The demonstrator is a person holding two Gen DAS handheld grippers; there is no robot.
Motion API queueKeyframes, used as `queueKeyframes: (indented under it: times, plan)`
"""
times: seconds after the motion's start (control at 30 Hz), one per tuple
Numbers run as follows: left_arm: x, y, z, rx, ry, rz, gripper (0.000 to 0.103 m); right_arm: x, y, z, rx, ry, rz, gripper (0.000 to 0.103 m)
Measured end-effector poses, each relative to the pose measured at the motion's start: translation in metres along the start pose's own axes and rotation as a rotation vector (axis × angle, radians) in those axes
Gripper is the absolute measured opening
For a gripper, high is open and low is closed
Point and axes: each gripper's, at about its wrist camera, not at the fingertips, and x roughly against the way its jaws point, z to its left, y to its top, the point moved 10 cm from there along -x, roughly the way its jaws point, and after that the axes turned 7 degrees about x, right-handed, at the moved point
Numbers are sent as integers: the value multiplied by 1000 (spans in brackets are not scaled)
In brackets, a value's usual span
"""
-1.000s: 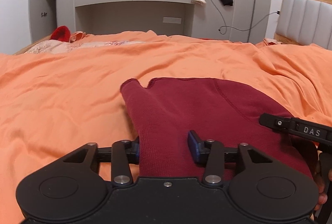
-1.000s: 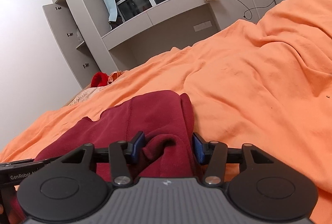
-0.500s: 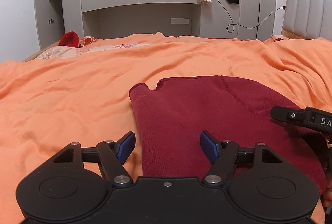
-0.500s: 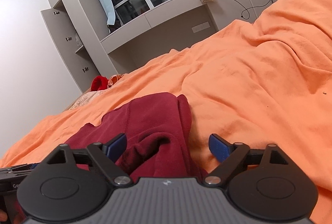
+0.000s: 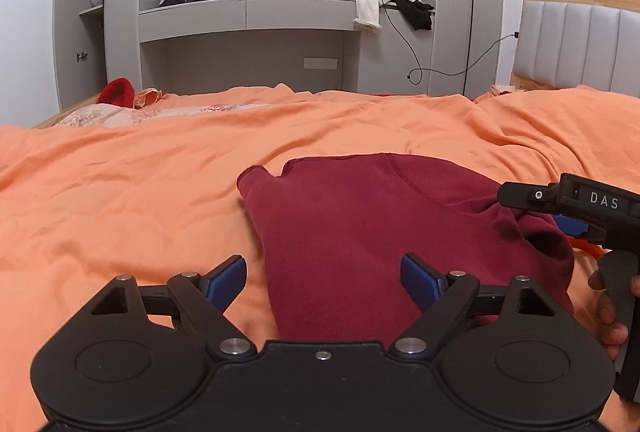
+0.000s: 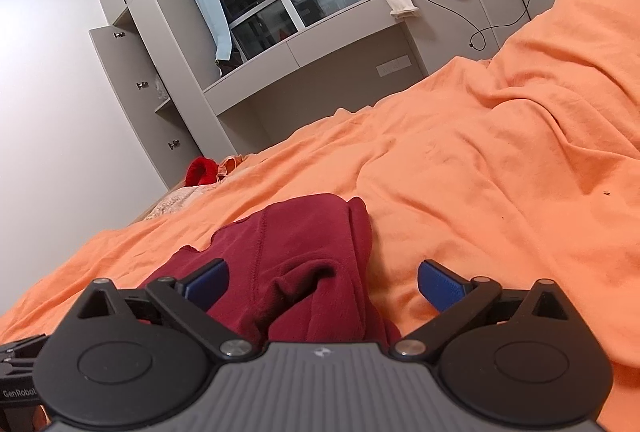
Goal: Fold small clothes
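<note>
**Both tongs let go of the dark red garment on the bed**

The dark red garment [image 5: 384, 232] lies folded on the orange bedspread [image 5: 120, 192], directly ahead of both tongs and partly under their near ends. The left tongs [image 5: 323, 274] have just been opening and now stand apart; the garment's left edge runs up between the blue pads [image 5: 224, 278], which do not press on it. The right tongs [image 6: 322, 282] have also just been opening and stand at their widest. A bunched ridge of the cloth rises between their pads, untouched on either side.

In the left wrist view the garment's long axis runs from the tongs away toward the far side of the bed, ending in a small notched corner at the far left. Its right side is thicker and rumpled, and that lump sits right in front of the right tongs, so the right hand [image 5: 608, 308] is the nearer one to the untidy part. The left tongs are nearer the flat, straight left edge.

This looks like the release after a fold. The next move probably calls for either flattening the rumpled right side or taking the near edge to fold it away along the long axis.

There is plenty of open bedspread to the left, right and beyond. The headboard [image 5: 580, 40] and the small red item [image 5: 117, 92] at the far left corner are well apart from the work.
</note>
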Motion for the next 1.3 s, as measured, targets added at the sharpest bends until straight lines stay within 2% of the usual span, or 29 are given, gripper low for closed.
queueKeyframes:
  times: [0.13,0.33,0.63,0.7,0.77,0.93,1.3]
  plan:
    - [-3,-12,-3,-14,20,-5,86,6,-1,0,7,4,-6,103]
    - [-2,-21,-13,-110,72,-72,86,20,0,3,29,10,-25,103]
    - [5,-12,-2,-42,88,-106,92,47,1,12,125,-17,-76,103]
    - [13,-9,-2,-36,95,-124,95,54,2,15,144,-27,-92,103]
    - [22,-5,-4,-31,97,-147,102,62,2,17,162,-39,-108,103]
    - [48,-4,-8,-11,73,-183,102,87,0,24,191,-66,-154,103]
    - [112,-32,-8,40,28,-245,102,164,-21,58,309,-115,-280,103]
